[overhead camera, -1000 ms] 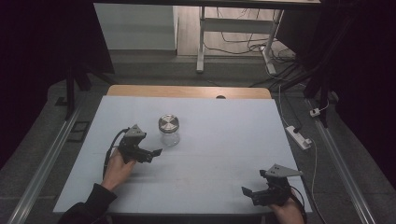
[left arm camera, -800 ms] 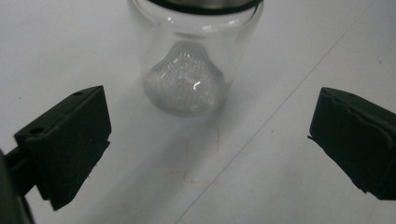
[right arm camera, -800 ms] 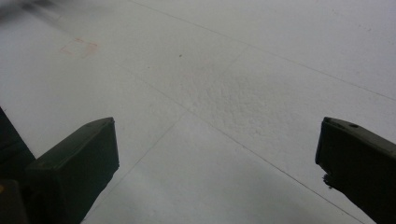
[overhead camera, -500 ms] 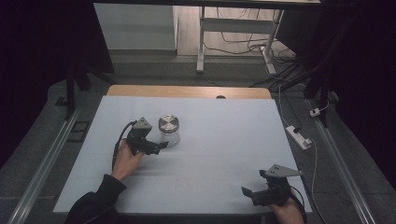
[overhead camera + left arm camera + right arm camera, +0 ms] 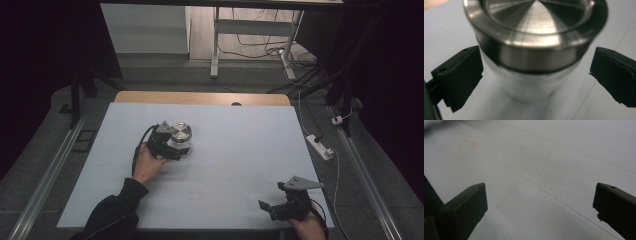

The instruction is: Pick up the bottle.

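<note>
Steel-lidded jar (image 5: 534,50) looks rigid, slick; grip frosted body below lid; left gripper (image 5: 536,75) jaws apart around it; right gripper (image 5: 540,205) jaws apart, idle.

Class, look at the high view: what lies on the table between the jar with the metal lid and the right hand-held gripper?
Nothing: in the high view, the table is bare between the jar and the right hand-held gripper.

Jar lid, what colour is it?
Shiny silver metal lid, best seen in the left gripper view.
</note>
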Motion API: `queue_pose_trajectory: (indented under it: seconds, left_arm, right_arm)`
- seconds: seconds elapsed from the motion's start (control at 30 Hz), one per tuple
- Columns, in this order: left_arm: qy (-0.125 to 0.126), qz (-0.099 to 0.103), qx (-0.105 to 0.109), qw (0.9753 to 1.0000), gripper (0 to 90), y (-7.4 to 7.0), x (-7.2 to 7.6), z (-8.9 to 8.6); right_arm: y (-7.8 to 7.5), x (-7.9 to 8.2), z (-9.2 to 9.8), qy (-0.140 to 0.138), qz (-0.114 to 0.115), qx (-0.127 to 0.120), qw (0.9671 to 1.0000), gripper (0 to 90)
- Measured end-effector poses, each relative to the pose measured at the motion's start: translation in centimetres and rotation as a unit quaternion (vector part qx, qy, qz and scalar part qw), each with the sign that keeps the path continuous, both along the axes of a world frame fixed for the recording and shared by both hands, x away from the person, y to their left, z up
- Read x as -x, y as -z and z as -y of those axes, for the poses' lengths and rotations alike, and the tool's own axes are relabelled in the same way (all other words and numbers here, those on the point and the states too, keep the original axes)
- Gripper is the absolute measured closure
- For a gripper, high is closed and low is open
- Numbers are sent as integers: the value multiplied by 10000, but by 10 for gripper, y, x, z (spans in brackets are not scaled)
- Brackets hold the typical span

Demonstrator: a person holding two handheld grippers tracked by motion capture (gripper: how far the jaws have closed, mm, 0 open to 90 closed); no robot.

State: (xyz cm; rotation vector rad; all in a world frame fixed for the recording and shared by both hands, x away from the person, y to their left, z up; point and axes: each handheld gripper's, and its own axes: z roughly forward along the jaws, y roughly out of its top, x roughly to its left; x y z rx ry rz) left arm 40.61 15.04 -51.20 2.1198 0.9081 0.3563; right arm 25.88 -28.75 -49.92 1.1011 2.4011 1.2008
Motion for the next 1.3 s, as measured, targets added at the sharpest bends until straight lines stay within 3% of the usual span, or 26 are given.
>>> queue_pose_trajectory:
  seconds: [0.33, 0.4, 0.57, 0.8, 1.1, 1.3]
  left_arm:
    - [-175, 33, 6, 9998, 15, 2, -8, 3]
    - [-242, 78, -81, 9996, 42, 2, -8, 4]
    - [-104, 142, -75, 9998, 145, 0, -6, 5]
    - [-95, 188, -19, 9998, 148, 2, -5, 4]
    - [-270, 103, -67, 9996, 152, -1, -2, 7]
    - [-156, 140, -74, 9998, 153, -6, 5, 9]
  right_arm:
    - [0, 0, 0, -6, -18, -2, 10000, 0]
    - [0, -1, 0, -6, -21, 0, 10000, 0]
    - [0, -1, 0, -6, -26, 3, 10000, 0]
    - [0, -1, 0, -7, -33, 4, 10000, 0]
    - [0, -1, 0, -10, -30, -5, 10000, 0]
    - [0, -1, 0, -9, -37, -16, 10000, 0]
